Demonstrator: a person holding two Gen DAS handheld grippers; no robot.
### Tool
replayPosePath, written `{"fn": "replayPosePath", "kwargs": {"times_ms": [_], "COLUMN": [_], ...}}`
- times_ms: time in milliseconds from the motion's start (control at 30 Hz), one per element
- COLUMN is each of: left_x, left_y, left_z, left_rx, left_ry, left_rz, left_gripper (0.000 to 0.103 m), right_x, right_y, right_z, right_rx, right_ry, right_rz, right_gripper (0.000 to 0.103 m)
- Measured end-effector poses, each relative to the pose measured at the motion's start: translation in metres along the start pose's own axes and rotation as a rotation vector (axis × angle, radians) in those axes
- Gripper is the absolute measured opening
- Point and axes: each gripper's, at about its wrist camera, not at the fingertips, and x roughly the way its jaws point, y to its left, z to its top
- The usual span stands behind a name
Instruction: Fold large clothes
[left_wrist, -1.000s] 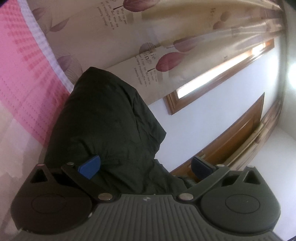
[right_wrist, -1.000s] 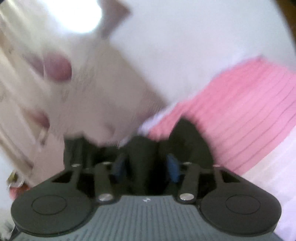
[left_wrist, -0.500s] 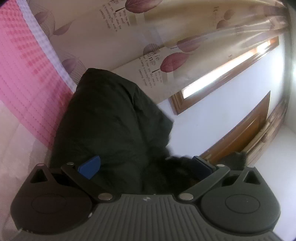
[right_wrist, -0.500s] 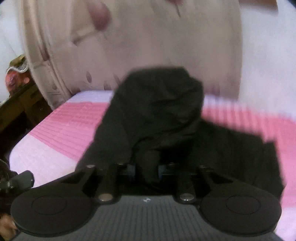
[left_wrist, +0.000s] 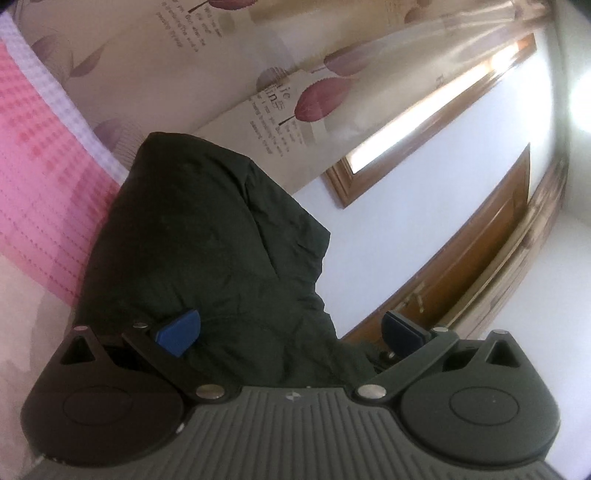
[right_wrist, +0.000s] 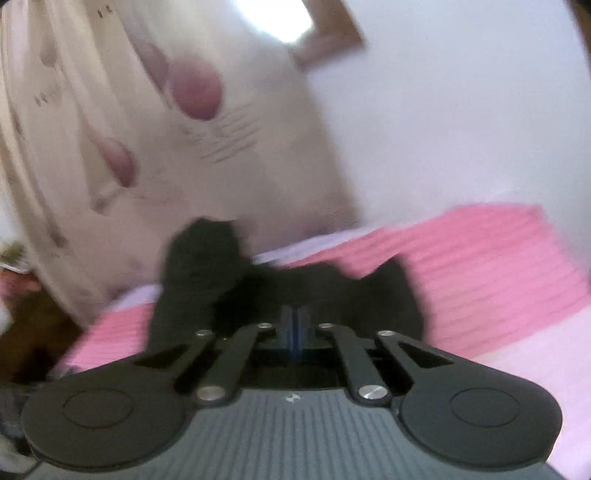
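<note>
Right claw (right_wrist: 293, 325) has released the black garment (right_wrist: 314, 291) onto the bed (right_wrist: 498, 258), pads now together; left claw (left_wrist: 290, 332) stays wide, garment slack between pads.

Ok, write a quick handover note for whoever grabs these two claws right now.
Left claw: open, the bunched black fabric garment lying between its blue pads, not pinched.
Right claw: pads together; blur hides whether cloth is caught.
Garment: rumpled on the pink ribbed bedspread, one part standing up near the leaf-print curtain.
Done: no neat fold visible.
Left: spread, then fold.
</note>
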Motion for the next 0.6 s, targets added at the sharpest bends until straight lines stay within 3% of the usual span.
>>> {"fn": "replayPosePath", "kwargs": {"times_ms": [33, 100, 133, 167, 233, 267, 300, 367, 433, 533, 600], "left_x": [0.000, -0.002, -0.002, -0.002, -0.004, -0.005, -0.005, -0.009, -0.015, -0.020, -0.013], "left_y": [0.000, 0.001, 0.002, 0.001, 0.001, 0.000, -0.001, -0.004, -0.006, -0.017, -0.022], "left_z": [0.000, -0.001, -0.001, -0.001, -0.002, -0.001, 0.000, 0.006, 0.014, 0.022, 0.024], "left_rx": [0.003, -0.003, -0.005, -0.004, -0.002, 0.000, 0.003, -0.014, -0.044, -0.017, 0.010], "left_ry": [0.003, 0.005, 0.006, 0.007, 0.008, 0.011, 0.010, 0.006, -0.021, -0.052, -0.039], "left_rz": [0.001, -0.002, 0.000, 0.002, 0.005, 0.008, 0.021, 0.048, 0.047, 0.064, 0.033], "left_gripper": [0.103, 0.103, 0.103, 0.103, 0.103, 0.103, 0.103, 0.103, 0.103, 0.103, 0.103], "right_x": [0.004, 0.021, 0.032, 0.048, 0.084, 0.100, 0.117, 0.124, 0.098, 0.051, 0.038], "right_y": [0.011, 0.032, 0.042, 0.055, 0.071, 0.077, 0.087, 0.103, 0.115, 0.104, 0.081], "right_z": [0.004, 0.014, 0.014, 0.013, 0.011, 0.006, -0.002, -0.006, 0.005, 0.022, 0.020], "right_rx": [-0.027, -0.090, -0.114, -0.135, -0.148, -0.172, -0.232, -0.333, -0.391, -0.353, -0.290], "right_ry": [0.016, 0.057, 0.077, 0.126, 0.204, 0.241, 0.289, 0.281, 0.185, 0.013, -0.031], "right_rz": [0.015, 0.062, 0.058, 0.062, 0.084, 0.087, 0.043, 0.015, 0.029, -0.001, -0.044], "right_gripper": [0.027, 0.094, 0.102, 0.102, 0.100, 0.071, 0.024, 0.020, 0.014, 0.006, 0.003]}}
